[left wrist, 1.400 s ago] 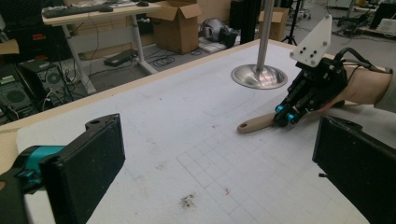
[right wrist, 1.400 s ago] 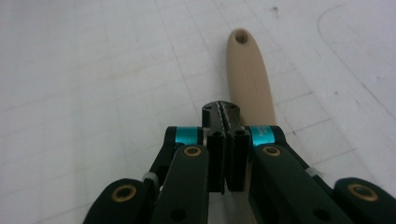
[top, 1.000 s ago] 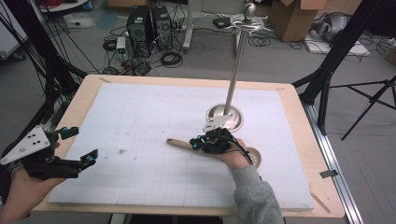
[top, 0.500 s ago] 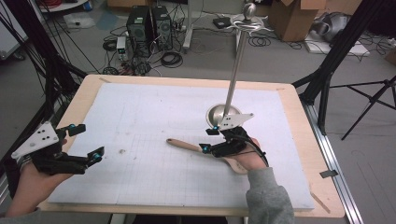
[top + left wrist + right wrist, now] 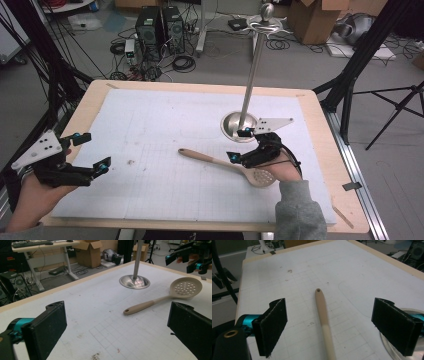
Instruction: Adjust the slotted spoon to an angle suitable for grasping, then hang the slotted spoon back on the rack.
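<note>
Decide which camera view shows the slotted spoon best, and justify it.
The left gripper view: the whole slotted spoon shows, perforated bowl to handle hole. The high view has it whole but small, partly under the right gripper. The right gripper view shows just its handle.

Beyond the tabletop [image 5: 320,125], a grey floor [image 5: 210,65] carries tangled cables [image 5: 182,62], computer towers [image 5: 160,25], cardboard boxes [image 5: 312,20] and a desk [image 5: 37,245].

Left gripper [image 5: 90,150] held wide open by the left hand [image 5: 37,192] at the table's front-left corner, right gripper [image 5: 240,145] wide open right of centre.
</note>
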Demonstrator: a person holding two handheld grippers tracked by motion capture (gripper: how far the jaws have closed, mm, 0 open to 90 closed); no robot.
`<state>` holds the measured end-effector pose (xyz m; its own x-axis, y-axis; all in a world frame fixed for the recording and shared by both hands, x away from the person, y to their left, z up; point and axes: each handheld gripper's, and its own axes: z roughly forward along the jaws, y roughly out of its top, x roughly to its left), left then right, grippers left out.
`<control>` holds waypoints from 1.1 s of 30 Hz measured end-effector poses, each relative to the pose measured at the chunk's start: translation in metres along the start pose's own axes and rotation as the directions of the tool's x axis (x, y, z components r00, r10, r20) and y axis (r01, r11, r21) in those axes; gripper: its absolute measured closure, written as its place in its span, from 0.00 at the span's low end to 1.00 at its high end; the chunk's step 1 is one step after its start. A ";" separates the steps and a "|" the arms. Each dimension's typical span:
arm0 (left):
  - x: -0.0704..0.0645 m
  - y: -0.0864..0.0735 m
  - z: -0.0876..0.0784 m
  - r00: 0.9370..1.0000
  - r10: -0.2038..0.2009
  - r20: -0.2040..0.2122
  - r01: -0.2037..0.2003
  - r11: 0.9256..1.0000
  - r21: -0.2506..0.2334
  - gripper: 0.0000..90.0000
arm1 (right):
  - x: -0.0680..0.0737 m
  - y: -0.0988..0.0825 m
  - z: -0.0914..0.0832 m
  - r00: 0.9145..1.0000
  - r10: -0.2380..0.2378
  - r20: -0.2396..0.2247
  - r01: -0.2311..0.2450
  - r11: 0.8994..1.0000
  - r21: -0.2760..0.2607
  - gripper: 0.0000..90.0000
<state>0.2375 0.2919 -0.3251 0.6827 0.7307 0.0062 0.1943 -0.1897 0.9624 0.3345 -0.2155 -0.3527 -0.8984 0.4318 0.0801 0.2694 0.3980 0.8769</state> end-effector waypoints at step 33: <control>-0.001 -0.003 0.005 1.000 -0.002 0.013 0.002 1.000 0.018 0.03 | -0.007 -0.013 0.016 1.000 -0.018 -0.017 0.020 0.995 0.102 0.14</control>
<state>0.2398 0.2891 -0.3295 0.6911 0.7228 0.0005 0.2082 -0.1997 0.9575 0.3423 -0.2108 -0.3717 -0.9091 0.4102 0.0722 0.2853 0.4869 0.8255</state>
